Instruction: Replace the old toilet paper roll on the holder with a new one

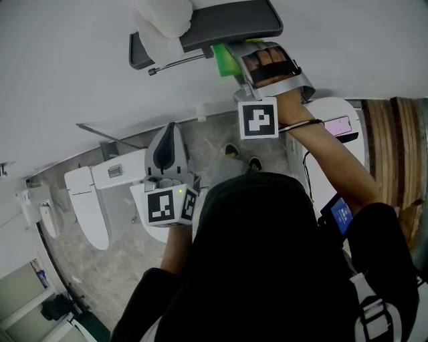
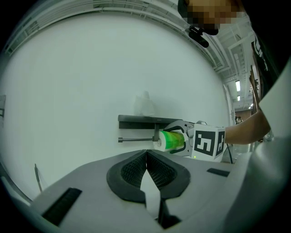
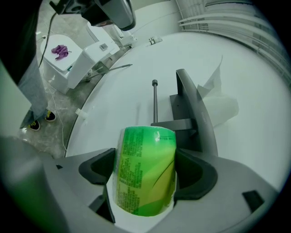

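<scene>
A dark grey wall holder (image 1: 227,23) with a top shelf carries a thin bare rod (image 2: 136,139) underneath. My right gripper (image 1: 237,63) is shut on a new roll in green wrapping (image 3: 145,168), held close under the shelf at the rod's bracket end; the rod (image 3: 155,102) points away past it. The green roll (image 2: 170,140) also shows right of the rod. Crumpled white tissue (image 1: 164,17) lies on the shelf. My left gripper (image 2: 146,159) hangs lower and back from the wall, pads pressed together at the tips; a white sliver shows below them, and I cannot tell what it is.
Below are a grey marble floor (image 1: 127,247), a white toilet (image 1: 87,200) at the left and another white fixture (image 1: 338,113) at the right. Wooden slats (image 1: 394,147) line the right edge. The wall (image 2: 68,91) around the holder is plain white.
</scene>
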`<state>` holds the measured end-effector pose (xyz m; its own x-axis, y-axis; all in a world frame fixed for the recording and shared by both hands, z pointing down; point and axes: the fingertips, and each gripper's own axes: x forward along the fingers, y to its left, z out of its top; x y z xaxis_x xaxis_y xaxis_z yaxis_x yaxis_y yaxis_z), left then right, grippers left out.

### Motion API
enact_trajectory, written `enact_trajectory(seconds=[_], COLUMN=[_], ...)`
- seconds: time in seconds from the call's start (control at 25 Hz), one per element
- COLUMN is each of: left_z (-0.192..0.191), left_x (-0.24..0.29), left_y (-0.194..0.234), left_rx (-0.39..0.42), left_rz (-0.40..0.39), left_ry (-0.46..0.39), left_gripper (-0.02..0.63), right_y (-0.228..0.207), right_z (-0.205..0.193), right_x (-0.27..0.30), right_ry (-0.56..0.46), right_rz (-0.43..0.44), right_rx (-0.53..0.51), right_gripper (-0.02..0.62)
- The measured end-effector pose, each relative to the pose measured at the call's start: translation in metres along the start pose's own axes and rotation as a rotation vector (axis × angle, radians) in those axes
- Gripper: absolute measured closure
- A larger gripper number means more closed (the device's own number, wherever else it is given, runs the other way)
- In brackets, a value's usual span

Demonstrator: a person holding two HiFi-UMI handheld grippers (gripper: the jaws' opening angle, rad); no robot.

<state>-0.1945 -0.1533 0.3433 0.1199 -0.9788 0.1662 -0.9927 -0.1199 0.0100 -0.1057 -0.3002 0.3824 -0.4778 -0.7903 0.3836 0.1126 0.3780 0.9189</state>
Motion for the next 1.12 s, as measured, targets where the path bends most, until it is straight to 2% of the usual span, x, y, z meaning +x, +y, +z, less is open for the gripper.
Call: enact_trajectory(seconds=[0.24, 0.48, 0.64, 0.76, 1.0, 1.12], left_z=[-0.002, -0.001, 0.003, 0.006, 0.015, 0.018], left_x=[0.001, 0.004, 0.005, 0.009, 0.017, 0.022], left_y=[-0.003, -0.008, -0.011, -0.015, -0.031, -0.042], left_rx=[0.002, 0.007, 0.011, 0.012, 0.017, 0.025], left_rz=[-0.012, -0.034, -0.051, -0.068, -0.128, -0.165], left_ry=[0.003, -0.001, -0.004, -0.013, -0.026, -0.029], left_gripper=[0.583, 0.583, 0.583, 0.583, 0.583, 0.583], right_y=[0.004, 0.004, -0.027, -0.064, -0.126, -0.14], right_z=[0.007, 0.021, 0.031, 0.023, -0.026, -0.061], right_x=[-0.009, -0.04, -0.083, -0.117, -0.178, -0.203], right_ry=[-0.054, -0.18, -0.327, -0.409, -0.486, -0.513], right_rz=[0.025, 0.048, 0.059, 0.037, -0.037, -0.063], right_rx=[0.029, 0.07, 0.257, 0.393, 0.573, 0.804], right_gripper=[0.192, 0.192, 0.193, 0.193, 0.195, 0.196])
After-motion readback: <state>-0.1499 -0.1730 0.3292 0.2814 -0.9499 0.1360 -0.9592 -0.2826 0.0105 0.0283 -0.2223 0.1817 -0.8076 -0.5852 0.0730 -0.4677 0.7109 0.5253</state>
